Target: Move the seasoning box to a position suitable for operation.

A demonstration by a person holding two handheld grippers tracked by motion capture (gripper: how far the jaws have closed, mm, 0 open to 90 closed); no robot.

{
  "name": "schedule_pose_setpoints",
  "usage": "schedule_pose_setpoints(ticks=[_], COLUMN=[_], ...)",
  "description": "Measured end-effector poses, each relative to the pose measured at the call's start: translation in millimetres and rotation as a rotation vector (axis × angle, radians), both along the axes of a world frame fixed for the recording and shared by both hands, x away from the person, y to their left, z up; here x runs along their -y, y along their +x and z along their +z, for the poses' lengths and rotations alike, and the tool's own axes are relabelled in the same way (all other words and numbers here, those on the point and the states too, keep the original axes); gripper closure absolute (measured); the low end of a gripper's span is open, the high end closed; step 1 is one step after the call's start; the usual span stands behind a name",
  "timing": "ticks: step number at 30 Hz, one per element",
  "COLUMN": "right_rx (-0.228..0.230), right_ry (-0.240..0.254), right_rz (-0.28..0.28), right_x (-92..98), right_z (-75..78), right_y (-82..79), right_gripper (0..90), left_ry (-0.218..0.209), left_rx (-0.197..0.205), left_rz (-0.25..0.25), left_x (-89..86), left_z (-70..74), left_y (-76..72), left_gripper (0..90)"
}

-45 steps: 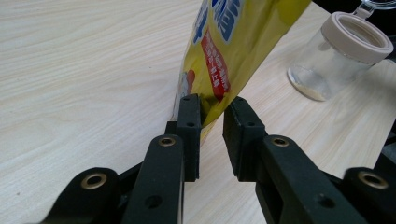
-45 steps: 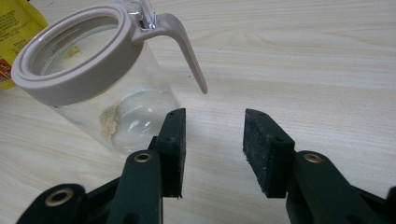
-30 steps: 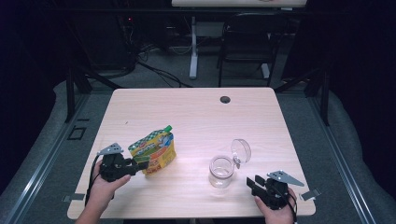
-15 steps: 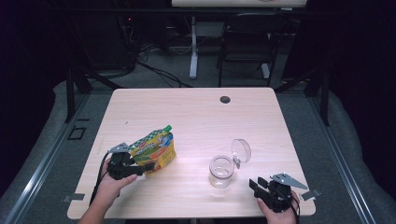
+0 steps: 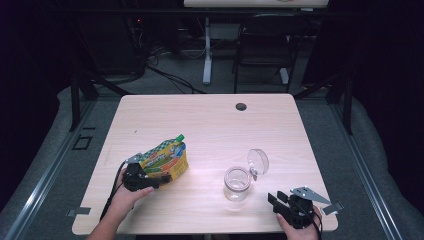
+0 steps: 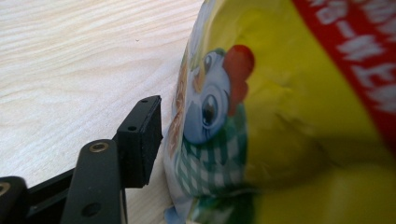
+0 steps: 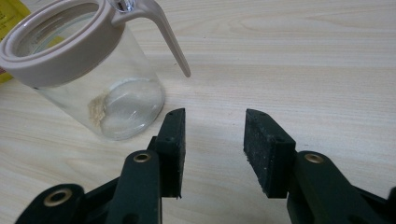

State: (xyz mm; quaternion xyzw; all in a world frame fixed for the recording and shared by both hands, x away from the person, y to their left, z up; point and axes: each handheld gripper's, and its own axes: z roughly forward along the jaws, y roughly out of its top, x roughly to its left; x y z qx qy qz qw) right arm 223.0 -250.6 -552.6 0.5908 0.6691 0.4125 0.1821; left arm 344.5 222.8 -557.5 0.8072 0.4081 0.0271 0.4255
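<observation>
With the left claw point(image 5: 159, 178) just opened wide around the pouch point(image 5: 165, 159), a firm mid-body grip is advised; the right claw point(image 5: 278, 202) is held half open, empty, near the jar point(image 5: 236, 183).

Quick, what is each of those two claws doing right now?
Left gripper: jaws have just been opening, one pad beside the snack pouch, no grip.
Right gripper: open, holding nothing, near the glass jar.
</observation>
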Motion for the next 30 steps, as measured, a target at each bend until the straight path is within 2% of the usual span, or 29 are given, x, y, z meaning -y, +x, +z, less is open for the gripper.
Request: schedule_pose_setpoints(ticks=[8,12,14,18,22,30], right_rx=[0.001,0.005,0.001,0.000,0.002,0.003], right_ry=[0.001,0.003,0.001,-0.001,0.003,0.004], right_rz=[-0.015,-0.018,-0.019,-0.017,-0.015,-0.015], right_x=[3.7,4.5,5.1,5.4,5.5,4.9], right_z=[0.4,0.4,0.5,0.8,0.9,0.7], right_y=[-4.1,-5.1,-5.8,-6.2,-6.1,-5.4], right_gripper=[58.8,58.8,58.8,58.8,58.7,58.3], left_ry=[-0.012,-0.007,0.014,0.011,-0.024,-0.048], left_rx=[0.000,0.012,0.014,0.012,-0.010,-0.019], left_rz=[-0.008,-0.009,-0.011,-0.012,-0.032,-0.042], left_x=[4.1,6.8,8.6,9.4,8.0,4.1], left_z=[-4.5,-5.9,-8.3,-11.7,-12.4,-11.5], left_y=[5.0,5.0,5.5,6.4,7.1,8.3], left_gripper=[37.1,36.6,35.3,35.7,40.1,42.5])
